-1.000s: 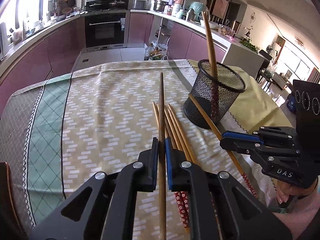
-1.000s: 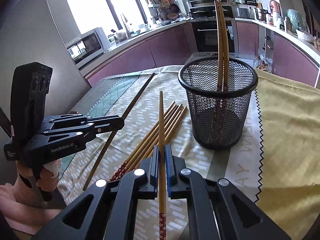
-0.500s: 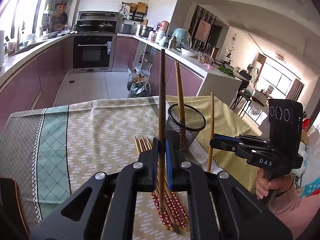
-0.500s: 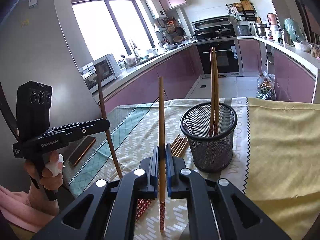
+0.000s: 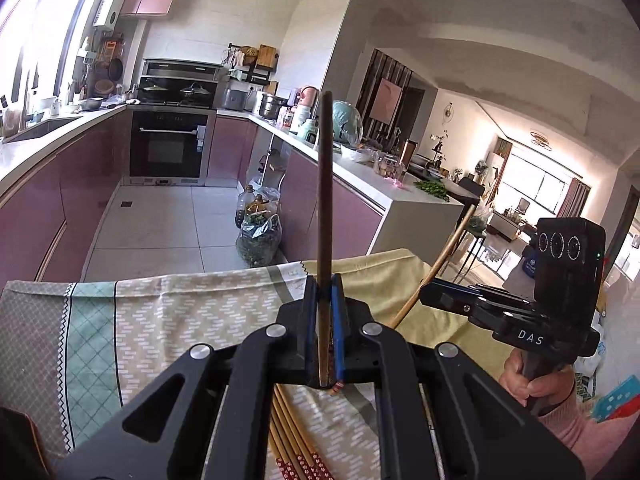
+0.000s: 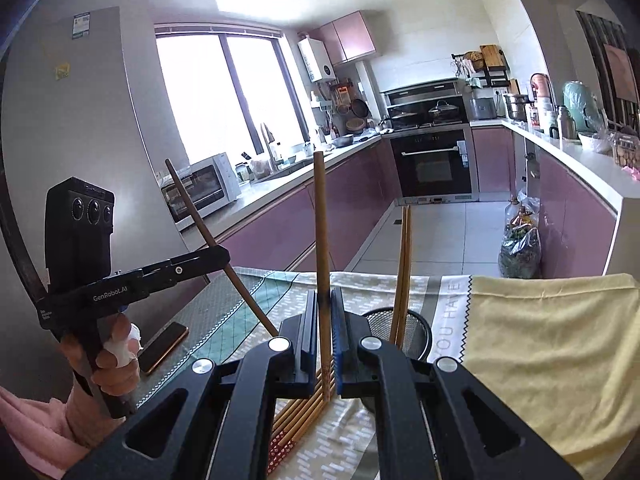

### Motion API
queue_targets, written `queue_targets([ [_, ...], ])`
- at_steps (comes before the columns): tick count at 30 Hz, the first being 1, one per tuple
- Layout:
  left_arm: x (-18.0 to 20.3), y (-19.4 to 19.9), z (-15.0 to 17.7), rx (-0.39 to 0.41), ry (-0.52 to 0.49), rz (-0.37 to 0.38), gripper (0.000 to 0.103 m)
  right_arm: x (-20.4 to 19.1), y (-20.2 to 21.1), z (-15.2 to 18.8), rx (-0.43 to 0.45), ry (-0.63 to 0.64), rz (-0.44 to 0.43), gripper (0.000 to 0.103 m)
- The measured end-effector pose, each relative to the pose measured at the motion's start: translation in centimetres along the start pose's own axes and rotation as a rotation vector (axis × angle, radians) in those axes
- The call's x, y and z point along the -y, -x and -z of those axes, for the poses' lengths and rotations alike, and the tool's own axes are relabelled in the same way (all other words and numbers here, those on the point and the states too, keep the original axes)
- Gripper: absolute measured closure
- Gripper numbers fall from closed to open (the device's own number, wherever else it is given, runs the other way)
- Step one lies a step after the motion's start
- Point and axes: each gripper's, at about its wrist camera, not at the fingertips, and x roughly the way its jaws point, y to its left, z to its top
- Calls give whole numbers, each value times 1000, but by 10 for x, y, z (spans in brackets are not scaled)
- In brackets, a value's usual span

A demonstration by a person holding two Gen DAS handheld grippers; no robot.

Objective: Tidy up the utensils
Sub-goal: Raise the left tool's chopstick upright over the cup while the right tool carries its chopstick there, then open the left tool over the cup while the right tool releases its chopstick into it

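Two grippers, each clamped on one chopstick. Left gripper point(image 5: 325, 332), lower centre of the left wrist view: jaws pressed onto a dark chopstick point(image 5: 325, 200) that rises nearly upright through the frame's middle. Seen from the right wrist view, the same gripper point(image 6: 222, 258) sits at centre left, its stick point(image 6: 208, 236) slanting from upper left to lower right; the left hand point(image 6: 112, 360) grips the handle below, fingers curled, pink sleeve at the lower left edge.

Right gripper point(image 6: 325, 340), lower centre of its own view: jaws pinching a pale chopstick point(image 6: 321, 232), upright. In the left wrist view it appears at centre right point(image 5: 426, 296), its stick point(image 5: 440, 260) leaning to the upper right; the right hand point(image 5: 532, 380) wraps the handle at the lower right.

Beneath the jaws, loose chopsticks point(image 6: 304, 412) lie side by side on the tablecloth point(image 6: 540, 340). Just right of them, partly hidden, the mesh cup point(image 6: 416, 334) holds two upright chopsticks point(image 6: 404, 264). A phone point(image 6: 164, 346) lies at lower left.
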Motion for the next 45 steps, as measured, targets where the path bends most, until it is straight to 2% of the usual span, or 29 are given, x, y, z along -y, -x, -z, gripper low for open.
queue_targets([
  [11,23,-20,-29,21,-40,13,95,9,7,-32,50,23,22,97],
  [18,26,-48,-28,-34,-68,-23,95,18,-3,-45,64,15,37,98],
  [23,27,-73,-18,-109,-91,-44,95,25,-18,-43,23,-3,43,98],
  [34,17,-122,2,-262,-116,-47,95,34,-80,-20,-211,-29,61,97],
  [38,7,-136,1,-278,-90,-71,94,36,-93,-15,-226,-49,71,95],
  [42,-2,-137,4,-264,-61,-78,80,38,-97,-15,-206,-62,77,92],
  [45,-3,-130,6,-241,-60,-92,78,38,-94,-13,-189,-59,80,87],
])
